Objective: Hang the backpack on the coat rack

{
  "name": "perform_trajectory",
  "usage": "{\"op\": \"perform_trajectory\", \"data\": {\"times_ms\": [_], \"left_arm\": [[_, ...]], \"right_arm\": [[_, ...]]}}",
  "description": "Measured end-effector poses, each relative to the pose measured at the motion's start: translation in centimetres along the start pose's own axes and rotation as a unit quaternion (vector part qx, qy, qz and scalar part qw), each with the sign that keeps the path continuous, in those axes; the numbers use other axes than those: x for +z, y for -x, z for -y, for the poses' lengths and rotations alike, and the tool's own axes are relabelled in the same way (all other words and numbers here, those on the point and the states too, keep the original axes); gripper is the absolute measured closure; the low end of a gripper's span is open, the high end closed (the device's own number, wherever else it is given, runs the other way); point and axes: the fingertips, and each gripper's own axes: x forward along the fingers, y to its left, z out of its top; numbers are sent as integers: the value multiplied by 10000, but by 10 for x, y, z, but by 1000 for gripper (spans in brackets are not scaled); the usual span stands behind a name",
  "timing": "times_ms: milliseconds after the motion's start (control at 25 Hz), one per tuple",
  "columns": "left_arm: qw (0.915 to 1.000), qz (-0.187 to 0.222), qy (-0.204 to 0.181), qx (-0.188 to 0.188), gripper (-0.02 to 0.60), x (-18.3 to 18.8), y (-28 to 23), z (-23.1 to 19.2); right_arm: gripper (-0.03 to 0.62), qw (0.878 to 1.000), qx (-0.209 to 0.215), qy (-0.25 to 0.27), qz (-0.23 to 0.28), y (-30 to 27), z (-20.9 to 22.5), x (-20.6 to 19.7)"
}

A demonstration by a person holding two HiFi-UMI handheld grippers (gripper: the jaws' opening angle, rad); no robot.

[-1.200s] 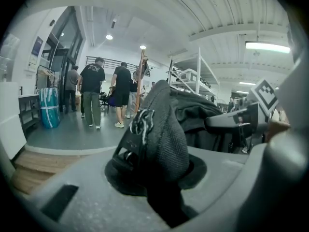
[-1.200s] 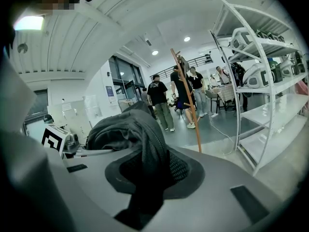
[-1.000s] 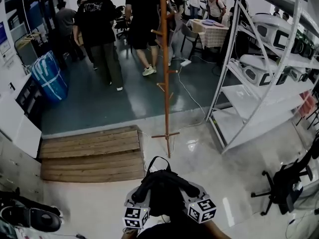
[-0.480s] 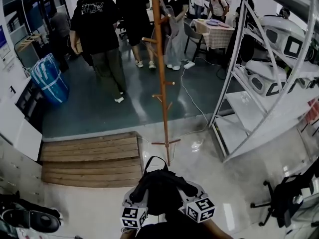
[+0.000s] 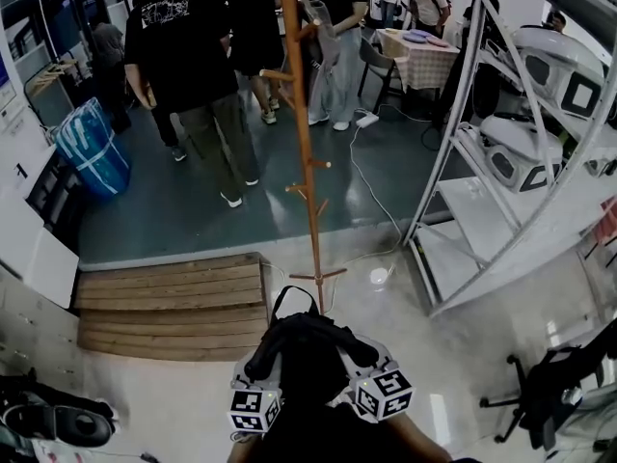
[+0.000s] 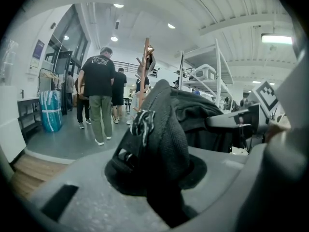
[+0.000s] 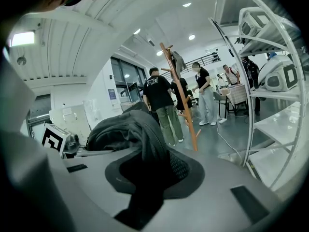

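Observation:
A black backpack [image 5: 304, 350] hangs between my two grippers at the bottom of the head view, its top loop pointing at the coat rack. My left gripper [image 5: 267, 367] is shut on the backpack's left strap [image 6: 164, 129], and the right gripper [image 5: 359, 360] is shut on its right strap [image 7: 135, 134]. Dark fabric fills the jaws of the left gripper [image 6: 159, 178] and the right gripper [image 7: 145, 178]. The wooden coat rack [image 5: 307, 162] stands upright just ahead, base close to the backpack. The rack [image 6: 146, 57] shows a garment near its top, and the rack [image 7: 181, 95] leans in the right gripper view.
A wooden pallet [image 5: 174, 302] lies left of the rack's base. A white metal shelf unit [image 5: 463, 162] stands to the right. Several people [image 5: 188, 66] stand behind the rack. A blue bag [image 5: 92, 152], a floor cable [image 5: 371, 191] and a black office chair [image 5: 540, 394] are around.
Both grippers have carried the backpack forward, so the coat rack's base is now closer. The people behind the rack have shifted.

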Motion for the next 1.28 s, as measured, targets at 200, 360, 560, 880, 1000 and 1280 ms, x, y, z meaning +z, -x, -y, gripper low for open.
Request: {"op": "perform_trajectory", "data": {"times_ms": [200, 360, 560, 880, 1000, 1280], "left_arm": [[10000, 88, -2, -35, 471, 16, -26, -5], [9999, 94, -94, -73, 471, 25, -52, -15], [9998, 71, -61, -167, 471, 32, -84, -24], [9997, -44, -46, -236, 471, 45, -123, -56], [9996, -85, -51, -249, 471, 48, -138, -71], [9994, -129, -71, -304, 470, 59, -171, -107]], "right_arm": [[525, 10000, -37, 54, 72, -18, 19, 18], [525, 9999, -111, 33, 71, -35, 34, 28], [525, 9998, -183, 5, 33, -57, 53, 38], [525, 9997, -233, -85, -50, -104, 69, 52], [525, 9996, -243, -133, -68, -124, 74, 55], [525, 9995, -236, -178, -72, -172, 83, 66]]}}
